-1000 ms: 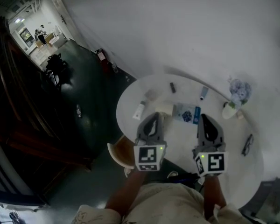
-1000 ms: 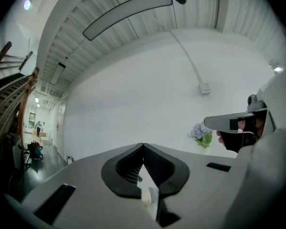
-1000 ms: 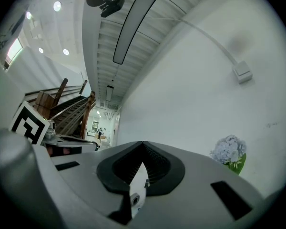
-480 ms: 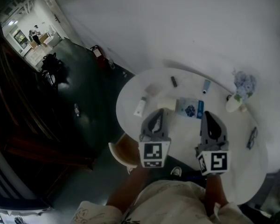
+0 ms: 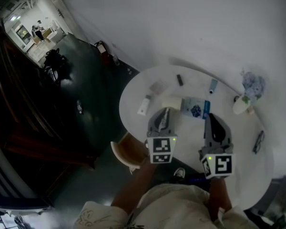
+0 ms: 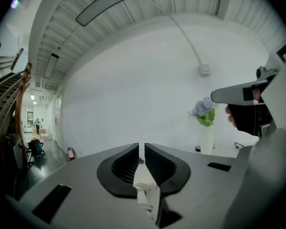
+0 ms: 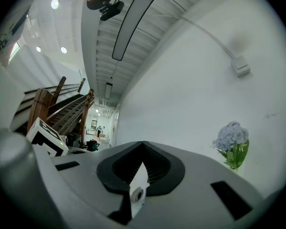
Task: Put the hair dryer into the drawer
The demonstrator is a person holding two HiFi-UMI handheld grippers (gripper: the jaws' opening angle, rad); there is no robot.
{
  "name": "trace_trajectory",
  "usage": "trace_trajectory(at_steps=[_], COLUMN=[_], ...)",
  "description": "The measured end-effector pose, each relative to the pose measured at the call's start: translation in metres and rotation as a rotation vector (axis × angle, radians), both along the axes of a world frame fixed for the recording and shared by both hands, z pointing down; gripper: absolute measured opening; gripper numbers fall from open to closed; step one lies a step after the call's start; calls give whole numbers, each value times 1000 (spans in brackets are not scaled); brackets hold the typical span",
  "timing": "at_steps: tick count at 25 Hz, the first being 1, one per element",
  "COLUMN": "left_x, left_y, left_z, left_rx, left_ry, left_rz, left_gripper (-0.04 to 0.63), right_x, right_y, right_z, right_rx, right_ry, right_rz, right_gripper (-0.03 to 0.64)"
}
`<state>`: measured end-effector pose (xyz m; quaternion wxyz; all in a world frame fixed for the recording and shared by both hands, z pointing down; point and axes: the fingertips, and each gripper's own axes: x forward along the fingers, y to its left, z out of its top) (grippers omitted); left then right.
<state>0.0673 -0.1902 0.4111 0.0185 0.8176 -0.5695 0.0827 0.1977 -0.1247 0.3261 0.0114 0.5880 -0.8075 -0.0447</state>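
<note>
Left gripper (image 5: pixel 164 112), right gripper (image 5: pixel 209 117): pressed together, nothing held | Risk: box (image 5: pixel 194 109) just beyond may be knocked across table (image 5: pixel 133 99) if reached over low.

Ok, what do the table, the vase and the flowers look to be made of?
The table has a smooth, even white top with no grain, likely laminate or painted board. The vase is plain opaque white, probably ceramic or plastic. The flowers have pale blue heads and green leaves. Whether they are real, cloth or plastic is too small to tell.
</note>
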Motion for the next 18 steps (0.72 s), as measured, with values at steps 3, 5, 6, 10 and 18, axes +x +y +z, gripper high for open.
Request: trace_trajectory(at_steps=[3,5,6,10,18], left_x=[-1,0,1,4,10], left_y=[-16,-24,-27,-38,-50], left_z=[25,46,59,111,160], left_rx=[-74,-139,-183,-353,-542], left_ry=[-1,-25,-35,-85,-68], left_rz=[-14,-10,-1,32,46], left_gripper=[87,139,165,276,308], right_x=[-1,-2,-2,-1,14], right_y=[-4,-6,-6,-8,-7], right_z=[4,5,6,9,26], right_rx=[-10,-7,-7,-9,-42], right_ry=[0,1,0,-4,3], right_rz=[-2,-8,-9,-15,9], right_gripper=[3,5,5,5,4])
